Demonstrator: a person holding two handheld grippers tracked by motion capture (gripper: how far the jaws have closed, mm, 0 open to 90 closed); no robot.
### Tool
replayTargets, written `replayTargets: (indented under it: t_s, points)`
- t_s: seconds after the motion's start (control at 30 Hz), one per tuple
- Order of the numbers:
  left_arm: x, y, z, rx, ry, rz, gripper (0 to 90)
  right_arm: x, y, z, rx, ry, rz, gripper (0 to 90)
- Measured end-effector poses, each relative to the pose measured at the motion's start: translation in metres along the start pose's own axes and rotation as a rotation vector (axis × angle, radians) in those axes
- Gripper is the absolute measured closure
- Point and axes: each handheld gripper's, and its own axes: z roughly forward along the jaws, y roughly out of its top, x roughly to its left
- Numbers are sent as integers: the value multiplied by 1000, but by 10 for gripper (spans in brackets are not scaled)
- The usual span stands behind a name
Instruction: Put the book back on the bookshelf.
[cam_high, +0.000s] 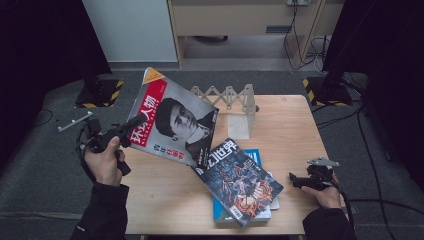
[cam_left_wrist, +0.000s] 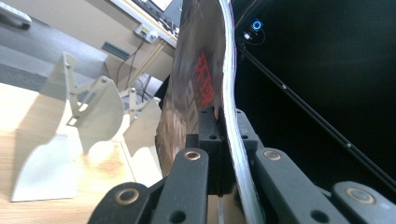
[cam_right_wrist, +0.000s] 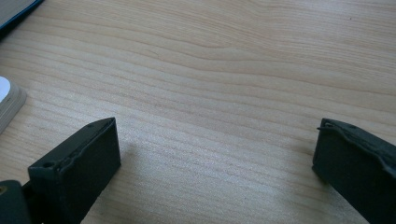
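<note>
Left tool (cam_high: 134, 121) clenched on one edge of the floppy red-covered portrait magazine (cam_high: 172, 120), held tilted above the wooden tabletop (cam_high: 165, 190); it may sag and slip; right tool (cam_high: 295, 179) released, resting.

Left tool (cam_high: 134, 121) raised, jaws clamped; right tool (cam_high: 296, 180) low, jaws wide.

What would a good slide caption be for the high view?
Left gripper lifts a red-titled magazine above the wooden table, while the open right gripper rests nearby.
</note>
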Motion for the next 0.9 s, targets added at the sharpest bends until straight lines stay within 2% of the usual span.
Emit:
replayTargets:
  t_s: [0.2,0.47,0.57,0.7,0.9]
  points:
    - [6,9,-13,-35,36,7,859,0,0,0,0,-1,1,9]
    - [16,17,-30,-63,71,-4,858,0,0,0,1,-1,3,9]
    - [18,21,-34,-70,93,5,858,1,0,0,1,-2,4,9]
    - [21,25,-34,-77,120,11,858,1,0,0,1,-3,5,9]
    - [21,33,-24,-79,160,35,859,1,0,0,1,-4,7,9]
